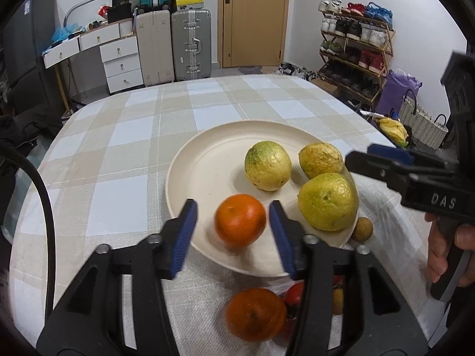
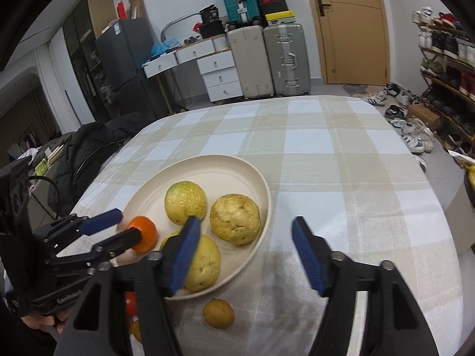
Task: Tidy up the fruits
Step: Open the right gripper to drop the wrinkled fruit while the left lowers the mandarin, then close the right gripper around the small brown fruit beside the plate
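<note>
Blue pads of our left gripper (image 1: 233,228) stand apart around the orange (image 1: 240,221) on the plate (image 1: 190,160), not pressing it. We should lift clear without nudging it. Our right gripper (image 2: 246,250) gapes empty beside three yellow-green fruits (image 2: 235,219); loose fruit waits nearby.

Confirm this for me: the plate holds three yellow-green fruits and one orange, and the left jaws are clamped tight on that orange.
Not quite. The plate does hold three yellow-green fruits and one orange, but the left gripper is not clamped on it. The left wrist view shows gaps between its jaws and the orange on both sides.
</note>
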`<act>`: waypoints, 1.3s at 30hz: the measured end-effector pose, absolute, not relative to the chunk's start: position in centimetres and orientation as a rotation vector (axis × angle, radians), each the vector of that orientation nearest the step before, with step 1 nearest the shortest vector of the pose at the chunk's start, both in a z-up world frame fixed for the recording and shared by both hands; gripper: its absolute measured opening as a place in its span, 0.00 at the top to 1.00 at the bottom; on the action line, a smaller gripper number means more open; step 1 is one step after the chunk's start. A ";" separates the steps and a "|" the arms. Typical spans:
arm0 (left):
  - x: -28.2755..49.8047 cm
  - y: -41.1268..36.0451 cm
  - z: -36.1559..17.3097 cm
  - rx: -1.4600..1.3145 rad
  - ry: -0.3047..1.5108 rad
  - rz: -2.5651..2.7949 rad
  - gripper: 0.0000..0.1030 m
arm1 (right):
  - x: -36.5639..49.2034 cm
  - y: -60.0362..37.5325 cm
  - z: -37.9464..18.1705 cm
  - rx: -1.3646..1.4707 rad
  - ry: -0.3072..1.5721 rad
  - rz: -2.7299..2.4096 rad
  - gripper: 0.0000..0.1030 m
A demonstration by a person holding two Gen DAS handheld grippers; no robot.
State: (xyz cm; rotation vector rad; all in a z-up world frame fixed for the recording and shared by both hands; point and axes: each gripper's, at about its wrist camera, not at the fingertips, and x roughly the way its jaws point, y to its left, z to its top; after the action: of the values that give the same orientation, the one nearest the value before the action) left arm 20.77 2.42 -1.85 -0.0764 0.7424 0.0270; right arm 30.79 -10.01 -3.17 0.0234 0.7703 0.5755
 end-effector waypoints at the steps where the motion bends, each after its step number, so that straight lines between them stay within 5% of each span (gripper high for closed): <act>1: 20.3 2.5 -1.6 -0.079 0.732 0.032 0.38 | 30.4 -10.2 -3.2 0.022 0.766 0.575 0.26; 8: 17.1 3.8 0.2 -0.103 0.664 0.064 0.18 | 28.4 -11.4 -3.0 0.022 0.765 0.565 0.00; 14: 14.4 4.3 0.8 -0.131 0.661 0.061 0.01 | 27.1 -11.1 -3.1 -0.057 0.771 0.554 0.00; 39: 11.7 3.9 -1.7 -0.073 0.758 0.062 0.01 | 26.7 -9.4 -5.9 -0.221 0.864 0.518 0.00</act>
State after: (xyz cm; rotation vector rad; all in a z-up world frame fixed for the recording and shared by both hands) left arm 11.66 3.93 -1.68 -0.0730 0.7583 0.0621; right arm 26.70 -9.37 -5.92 -0.2208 0.8640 0.5185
